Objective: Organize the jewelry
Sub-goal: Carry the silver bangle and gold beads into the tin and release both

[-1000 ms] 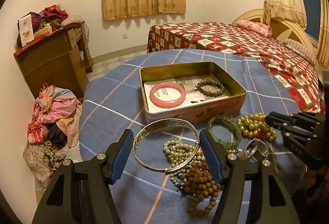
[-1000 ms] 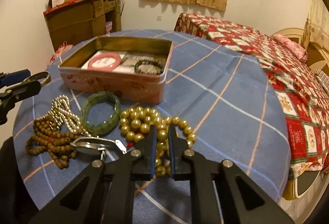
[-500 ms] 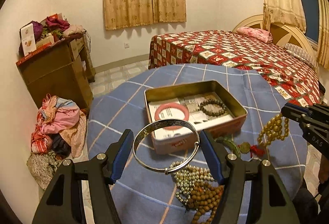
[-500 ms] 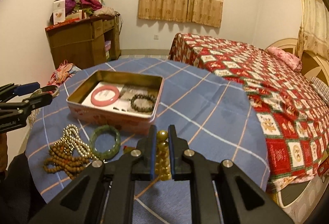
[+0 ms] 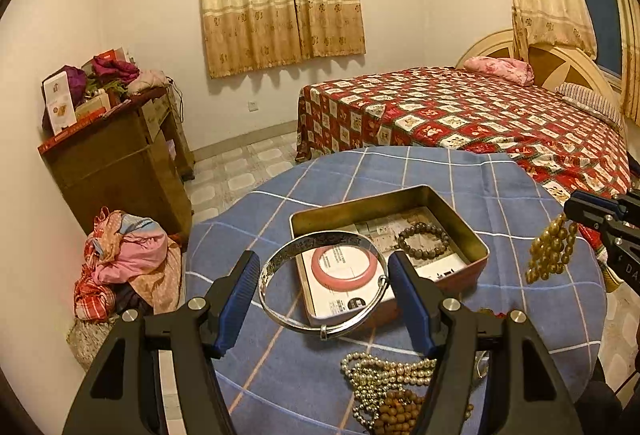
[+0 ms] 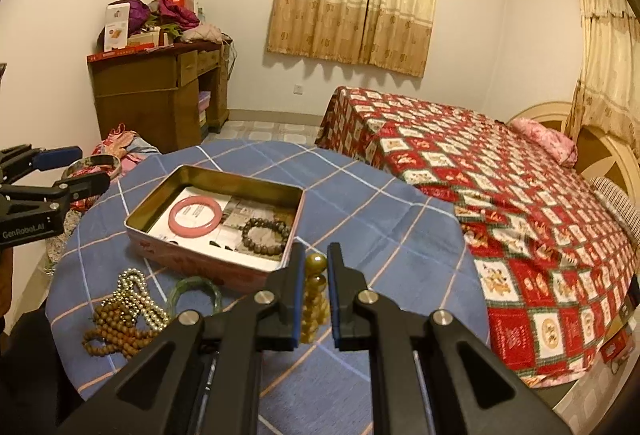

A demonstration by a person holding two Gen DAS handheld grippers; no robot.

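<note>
My left gripper (image 5: 320,271) is shut on a silver bangle (image 5: 276,311) and holds it in the air in front of the open tin box (image 5: 456,219). The box holds a pink bangle (image 5: 344,271) and a dark bead bracelet (image 5: 426,239). My right gripper (image 6: 314,265) is shut on a yellow bead necklace (image 6: 314,299), which hangs from it above the table, right of the box; it also shows in the left wrist view (image 5: 550,255). On the table lie a pearl string (image 6: 136,295), a brown bead string (image 6: 114,331) and a green bangle (image 6: 196,291).
The round table has a blue checked cloth (image 6: 380,219). A bed with a red patterned cover (image 6: 500,175) stands to the right. A wooden desk (image 6: 160,95) with clutter and a pile of clothes (image 5: 128,263) are on the left.
Both grippers have risen from the table, each with its piece. The silver bangle now hangs in front of the box, and the yellow necklace hangs free.
</note>
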